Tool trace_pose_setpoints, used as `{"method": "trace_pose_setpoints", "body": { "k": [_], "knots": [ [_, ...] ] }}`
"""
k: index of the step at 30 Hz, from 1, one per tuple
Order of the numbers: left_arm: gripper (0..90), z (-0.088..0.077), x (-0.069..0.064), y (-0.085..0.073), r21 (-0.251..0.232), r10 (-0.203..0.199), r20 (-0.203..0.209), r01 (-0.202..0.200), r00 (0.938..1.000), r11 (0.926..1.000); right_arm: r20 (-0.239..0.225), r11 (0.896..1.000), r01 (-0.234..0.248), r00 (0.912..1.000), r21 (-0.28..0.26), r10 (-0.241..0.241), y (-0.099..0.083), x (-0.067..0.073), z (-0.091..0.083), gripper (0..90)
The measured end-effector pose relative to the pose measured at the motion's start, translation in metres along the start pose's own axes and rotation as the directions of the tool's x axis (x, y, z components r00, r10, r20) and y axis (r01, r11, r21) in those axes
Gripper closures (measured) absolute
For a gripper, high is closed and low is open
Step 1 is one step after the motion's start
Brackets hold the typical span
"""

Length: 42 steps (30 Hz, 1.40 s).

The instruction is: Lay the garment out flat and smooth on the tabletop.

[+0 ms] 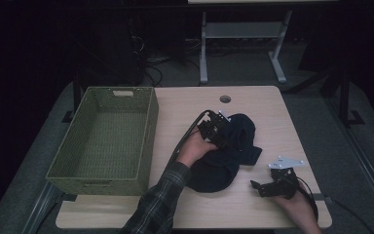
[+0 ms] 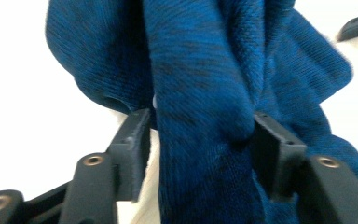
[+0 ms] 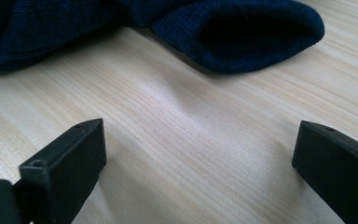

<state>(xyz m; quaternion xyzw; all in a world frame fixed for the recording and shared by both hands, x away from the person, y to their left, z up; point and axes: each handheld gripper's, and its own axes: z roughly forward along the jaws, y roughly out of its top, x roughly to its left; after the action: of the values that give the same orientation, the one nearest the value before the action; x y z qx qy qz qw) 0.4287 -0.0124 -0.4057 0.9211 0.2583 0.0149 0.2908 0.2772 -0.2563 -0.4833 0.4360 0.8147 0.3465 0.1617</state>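
Left hand-held gripper (image 2: 198,140) of mine sits on the dark blue knit garment (image 1: 224,151) at the middle of the counter (image 1: 253,204), jaws spread with a fold between them, not pinched. My right hand-held gripper (image 3: 198,158) rests near right, jaws wide, nothing inside. I judge I'm regrasping; next I must close firmly on a thick bunch. Green woven basket (image 1: 143,141) waits left, rim to clear.

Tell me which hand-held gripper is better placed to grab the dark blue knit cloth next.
Left. The left hand-held gripper already has a fold of the dark blue knit cloth between its jaws. The right hand-held gripper rests apart over bare table, jaws open.
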Motion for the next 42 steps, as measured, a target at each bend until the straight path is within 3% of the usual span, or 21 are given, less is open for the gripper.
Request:
{"method": "trace_pose_setpoints", "body": {
  "k": [7, 10, 11, 15, 22, 26, 29, 31, 38, 42],
  "knots": [
    [37.2, -0.039, -0.005, -0.012, -0.052, 0.013, -0.04, -0.015, 0.9991, 0.9985, 0.01, 1.0, -0.004, 0.9999, 0.007, 0.004, 0.0, 0.001, -0.001, 3.3],
    [38.6, -0.054, -0.003, -0.022, -0.077, 0.007, -0.064, -0.012, 0.9979, 0.997, 0.01, 1.0, -0.008, 0.9999, 0.021, 0.007, 0.001, 0.001, -0.004, 9.6],
    [42.1, -0.058, -0.003, -0.026, -0.084, 0.008, -0.073, -0.014, 0.9973, 0.9963, 0.009, 1.0, -0.007, 0.9999, 0.019, 0.007, 0.002, 0.001, -0.005, 15.4],
    [48.5, -0.069, -0.002, -0.042, -0.103, 0.0, -0.084, -0.009, 0.9964, 0.9946, -0.018, 1.0, -0.031, 0.9994, 0.002, 0.031, 0.005, 0.003, -0.01, 22.4],
    [53.4, -0.073, -0.007, -0.063, -0.103, 0.006, -0.07, -0.013, 0.9975, 0.9946, -0.141, 0.997, -0.047, 0.9893, -0.065, 0.038, 0.016, 0.018, -0.019, 34.8],
    [55.8, -0.074, -0.012, -0.071, -0.11, 0.022, -0.074, -0.03, 0.997, 0.9935, -0.188, 0.998, -0.026, 0.9821, -0.063, 0.014, 0.021, 0.031, -0.013, 38.2],
    [59.4, -0.071, -0.011, -0.075, -0.089, 0.024, -0.079, -0.031, 0.9966, 0.9956, -0.224, 0.998, -0.03, 0.9744, -0.057, 0.016, 0.024, 0.039, -0.007, 39.8],
    [60.9, -0.07, -0.01, -0.076, -0.077, 0.024, -0.09, -0.031, 0.9956, 0.9965, -0.244, 0.997, -0.036, 0.9697, -0.062, 0.02, 0.026, 0.042, -0.003, 40.9],
    [68.7, -0.063, -0.008, -0.078, -0.041, 0.033, -0.073, -0.036, 0.9968, 0.9985, -0.286, 0.996, -0.054, 0.9576, -0.069, 0.032, 0.036, 0.044, 0.011, 45.9],
    [72.9, -0.058, -0.006, -0.08, -0.024, 0.03, -0.065, -0.032, 0.9974, 0.9992, -0.302, 0.996, -0.047, 0.9532, -0.072, 0.023, 0.042, 0.046, 0.019, 57.5]
  ]
}}
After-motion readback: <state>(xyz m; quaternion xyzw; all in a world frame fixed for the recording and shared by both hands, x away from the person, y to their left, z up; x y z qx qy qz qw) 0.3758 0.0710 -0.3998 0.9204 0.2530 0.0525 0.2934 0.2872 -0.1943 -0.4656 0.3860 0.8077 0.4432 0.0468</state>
